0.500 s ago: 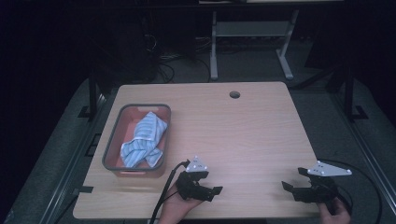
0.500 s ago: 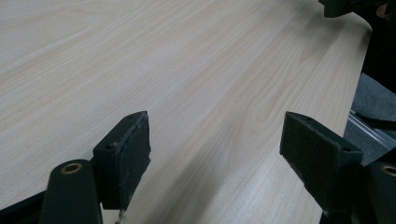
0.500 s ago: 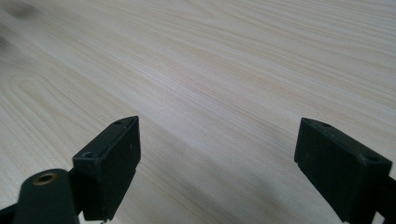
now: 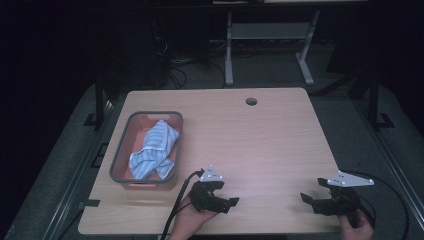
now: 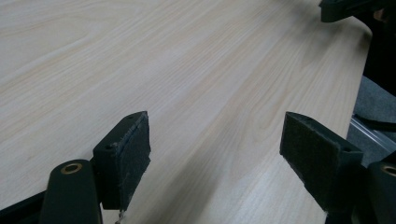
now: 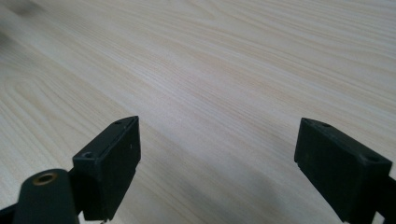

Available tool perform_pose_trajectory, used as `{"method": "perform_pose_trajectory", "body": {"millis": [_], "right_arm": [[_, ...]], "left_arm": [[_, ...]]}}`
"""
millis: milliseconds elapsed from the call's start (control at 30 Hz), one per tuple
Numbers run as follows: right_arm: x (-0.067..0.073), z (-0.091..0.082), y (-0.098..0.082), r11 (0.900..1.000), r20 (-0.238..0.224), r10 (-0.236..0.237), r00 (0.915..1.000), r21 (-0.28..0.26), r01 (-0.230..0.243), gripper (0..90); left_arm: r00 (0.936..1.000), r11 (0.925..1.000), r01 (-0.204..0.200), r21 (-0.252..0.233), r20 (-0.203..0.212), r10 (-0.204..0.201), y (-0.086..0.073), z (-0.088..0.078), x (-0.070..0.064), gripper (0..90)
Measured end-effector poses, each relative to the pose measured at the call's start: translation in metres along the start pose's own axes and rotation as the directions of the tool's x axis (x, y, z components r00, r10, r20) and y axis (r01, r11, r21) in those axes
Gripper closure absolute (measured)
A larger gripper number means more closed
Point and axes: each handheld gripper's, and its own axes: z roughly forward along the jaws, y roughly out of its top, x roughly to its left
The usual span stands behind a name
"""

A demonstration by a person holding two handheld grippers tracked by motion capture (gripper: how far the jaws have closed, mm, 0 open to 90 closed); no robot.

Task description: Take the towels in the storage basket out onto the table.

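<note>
A blue-and-white striped cloth (image 4: 155, 147) lies crumpled in a grey-rimmed tray (image 4: 117, 155) with a reddish inside, at the table's left. My left gripper (image 4: 231, 202) rests low at the front edge, just right of the tray's near corner, held by a hand and pointing right. Its jaws stand wide apart over bare wood, as the left gripper view (image 5: 215, 135) shows. My right gripper (image 4: 306, 199) sits at the front right and points left toward the other one. Its jaws (image 6: 217, 140) are also wide apart with nothing between them.
The light wooden table (image 4: 260, 145) has a round cable hole (image 4: 251, 101) near its far edge. Black cables trail from both grippers over the front edge. A metal stand (image 4: 265, 35) rises on the dark floor behind. The right gripper's tip (image 5: 345, 7) shows in the left gripper view.
</note>
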Motion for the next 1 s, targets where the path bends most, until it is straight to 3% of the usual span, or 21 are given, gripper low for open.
{"method": "perform_pose_trajectory", "body": {"millis": [133,367,800,1000], "right_arm": [[0.0,-0.002,0.0,1.0,0.002,0.012,0.9999,-0.007,-0.012,13.9],[0.0,-0.003,0.002,1.0,0.007,0.01,0.9999,-0.013,-0.01,13.9],[0.0,-0.006,0.001,1.0,0.02,0.015,0.9997,-0.022,-0.014,13.9],[0.002,-0.006,0.002,1.0,0.017,0.008,0.9998,-0.015,-0.007,13.9]], "left_arm": [[0.9998,0.9997,0.009,-0.023,0.019,-0.008,0.008,-0.001,-0.002,24.0],[0.9995,0.9995,-0.011,-0.029,0.029,0.011,0.025,-0.004,-0.003,23.8],[0.9995,0.9997,-0.012,0.022,0.031,0.012,0.062,0.001,0.007,22.2],[0.9994,0.9979,-0.033,0.056,0.012,0.032,0.081,-0.001,0.009,22.2]]}}
